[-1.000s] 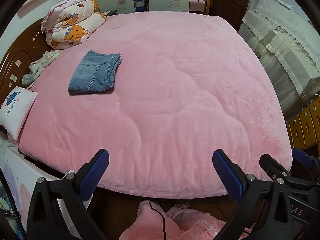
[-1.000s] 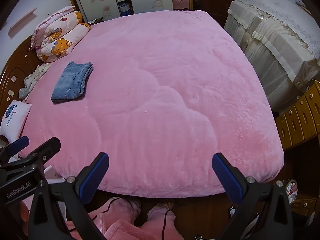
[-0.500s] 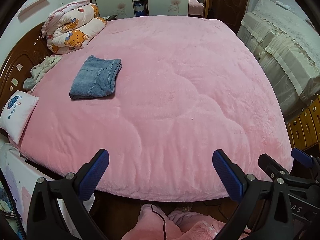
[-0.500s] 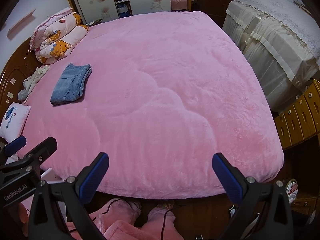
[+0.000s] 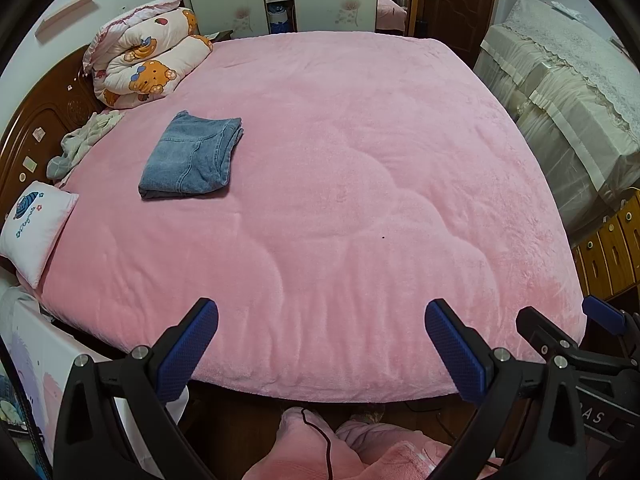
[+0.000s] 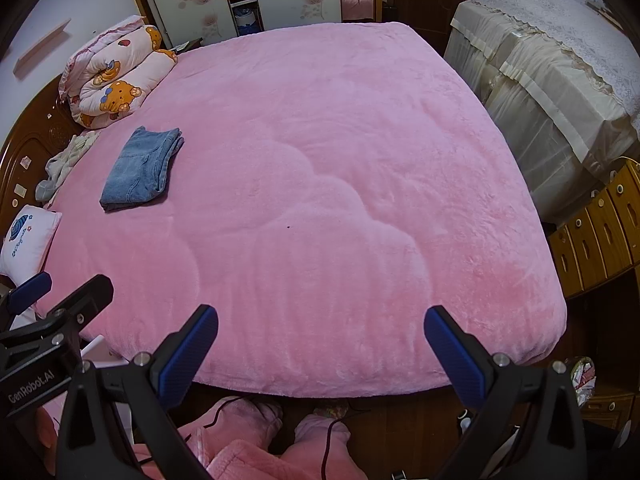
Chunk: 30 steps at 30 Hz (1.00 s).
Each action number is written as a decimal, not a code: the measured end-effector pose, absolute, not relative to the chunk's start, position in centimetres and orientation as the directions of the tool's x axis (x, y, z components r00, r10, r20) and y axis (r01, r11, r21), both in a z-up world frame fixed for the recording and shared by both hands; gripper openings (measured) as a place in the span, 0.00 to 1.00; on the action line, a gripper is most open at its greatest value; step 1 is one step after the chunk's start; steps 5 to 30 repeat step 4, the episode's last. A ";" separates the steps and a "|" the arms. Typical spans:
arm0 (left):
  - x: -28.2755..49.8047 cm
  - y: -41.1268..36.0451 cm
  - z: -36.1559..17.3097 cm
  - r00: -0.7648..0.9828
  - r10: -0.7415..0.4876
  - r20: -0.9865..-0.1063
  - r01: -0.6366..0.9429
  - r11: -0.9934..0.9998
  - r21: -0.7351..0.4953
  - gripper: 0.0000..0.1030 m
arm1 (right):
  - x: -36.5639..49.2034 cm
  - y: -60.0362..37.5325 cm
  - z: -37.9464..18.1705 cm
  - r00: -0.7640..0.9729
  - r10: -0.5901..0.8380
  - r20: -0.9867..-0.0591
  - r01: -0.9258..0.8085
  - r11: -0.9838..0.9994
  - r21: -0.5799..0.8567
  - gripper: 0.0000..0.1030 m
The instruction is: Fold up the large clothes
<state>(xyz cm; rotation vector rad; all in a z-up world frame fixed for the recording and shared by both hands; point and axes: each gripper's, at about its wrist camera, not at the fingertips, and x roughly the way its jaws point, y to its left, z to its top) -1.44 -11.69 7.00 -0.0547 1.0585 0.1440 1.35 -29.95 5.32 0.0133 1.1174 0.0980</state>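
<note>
A folded pair of blue jeans (image 5: 192,158) lies flat on the pink blanket of the bed (image 5: 360,200), toward its far left; it also shows in the right wrist view (image 6: 142,168). My left gripper (image 5: 320,344) is open and empty, held off the near edge of the bed. My right gripper (image 6: 320,348) is open and empty beside it, also short of the near edge. Both are far from the jeans.
A rolled bear-print quilt (image 5: 148,60) and a crumpled pale cloth (image 5: 80,144) lie by the wooden headboard (image 5: 36,132). A white pillow (image 5: 34,228) sits at the left edge. Covered furniture (image 5: 560,92) and wooden drawers (image 6: 600,232) stand right.
Both grippers have drawn back slightly and tilted up, so the bed sits lower in both views. The jeans have not moved. Both grippers stay open.
</note>
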 end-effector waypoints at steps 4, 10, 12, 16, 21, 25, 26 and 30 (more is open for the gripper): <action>-1.5 -11.8 7.1 0.485 0.091 -0.870 -0.141 0.990 0.025 0.99 | 1.4 -30.0 5.3 0.434 0.086 -0.897 -0.073 0.996 0.060 1.00; -1.5 -11.8 7.1 0.485 0.091 -0.870 -0.141 0.990 0.025 0.99 | 1.4 -30.0 5.3 0.434 0.086 -0.897 -0.073 0.996 0.060 1.00; -1.5 -11.8 7.1 0.485 0.091 -0.870 -0.141 0.990 0.025 0.99 | 1.4 -30.0 5.3 0.434 0.086 -0.897 -0.073 0.996 0.060 1.00; -1.5 -11.8 7.1 0.485 0.091 -0.870 -0.141 0.990 0.025 0.99 | 1.4 -30.0 5.3 0.434 0.086 -0.897 -0.073 0.996 0.060 1.00; -1.5 -11.8 7.1 0.485 0.091 -0.870 -0.141 0.990 0.025 0.99 | 1.4 -30.0 5.3 0.434 0.086 -0.897 -0.073 0.996 0.060 1.00; -1.5 -11.8 7.1 0.485 0.091 -0.870 -0.141 0.990 0.025 0.99 | 1.4 -30.0 5.3 0.434 0.086 -0.897 -0.073 0.996 0.060 1.00; -1.5 -11.8 7.1 0.485 0.091 -0.870 -0.141 0.990 0.025 0.99 | 1.4 -30.0 5.3 0.434 0.086 -0.897 -0.073 0.996 0.060 1.00; -1.5 -11.8 7.1 0.485 0.091 -0.870 -0.141 0.990 0.025 0.99 | 1.4 -30.0 5.3 0.434 0.086 -0.897 -0.073 0.996 0.060 1.00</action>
